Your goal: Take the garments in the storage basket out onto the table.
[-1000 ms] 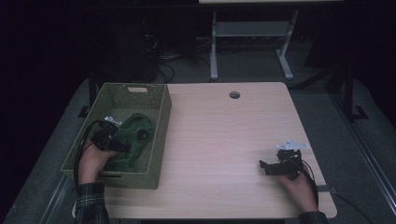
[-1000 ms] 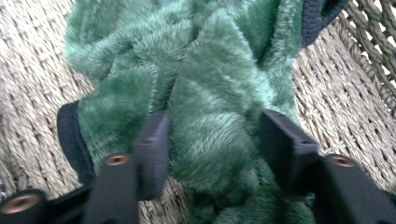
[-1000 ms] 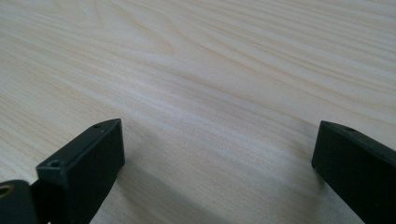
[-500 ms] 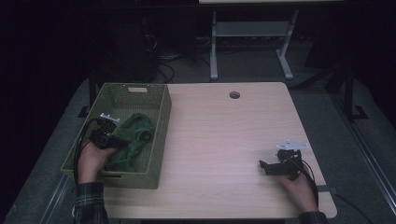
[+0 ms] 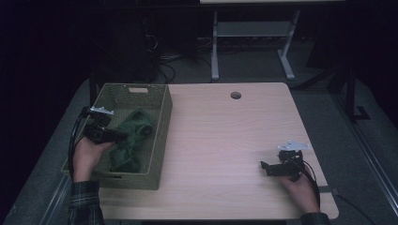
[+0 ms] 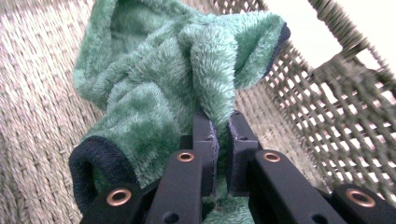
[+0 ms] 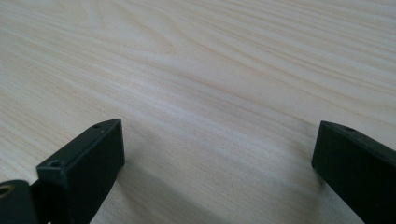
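though pinched, green fleece between left gripper jaws

Left gripper: black jaws, brass-ringed screw holes, grey pad faces, grey plate on top, black cable. Right gripper: black, blunt square jaw tips, grey three-cornered plate, black cable. Dark plaid sleeves on both arms.

The right gripper, jaws wide apart, rests over pale wooden table (grain visible).
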{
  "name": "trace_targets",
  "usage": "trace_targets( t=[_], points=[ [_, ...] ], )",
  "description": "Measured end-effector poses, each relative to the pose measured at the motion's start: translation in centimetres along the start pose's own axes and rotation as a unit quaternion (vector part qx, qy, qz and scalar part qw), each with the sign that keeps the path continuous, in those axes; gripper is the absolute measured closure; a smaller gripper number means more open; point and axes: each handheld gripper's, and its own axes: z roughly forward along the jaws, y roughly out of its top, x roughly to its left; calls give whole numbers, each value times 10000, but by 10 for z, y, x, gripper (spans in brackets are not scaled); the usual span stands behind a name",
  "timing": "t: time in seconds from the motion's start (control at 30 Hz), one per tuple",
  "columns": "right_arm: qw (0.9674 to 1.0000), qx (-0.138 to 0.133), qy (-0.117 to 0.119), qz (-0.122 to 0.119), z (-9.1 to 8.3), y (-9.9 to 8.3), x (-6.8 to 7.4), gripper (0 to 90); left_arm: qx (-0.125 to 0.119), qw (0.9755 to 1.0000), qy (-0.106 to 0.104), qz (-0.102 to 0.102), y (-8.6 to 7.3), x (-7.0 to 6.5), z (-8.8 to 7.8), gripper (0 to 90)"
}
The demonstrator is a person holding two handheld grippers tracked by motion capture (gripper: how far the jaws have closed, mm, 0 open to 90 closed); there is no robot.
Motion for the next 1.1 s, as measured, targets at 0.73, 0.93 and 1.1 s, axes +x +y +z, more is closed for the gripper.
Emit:
trace_targets(
  t=[0.73, 0.93, 1.1],
  points=[
    [10000, 2, 28, -24, 0, 0, 0, 20, -897, 9955, -195, 224, 25, -22, -48, 853],
    [10000, 5, 30, -43, 0, 0, 0, 21, -1095, 9930, -232, 365, 38, -33, -61, 853],
    [10000, 4, 32, -45, 0, 0, 0, 21, -1184, 9916, -231, 472, 50, -42, -68, 853]
  ],
)
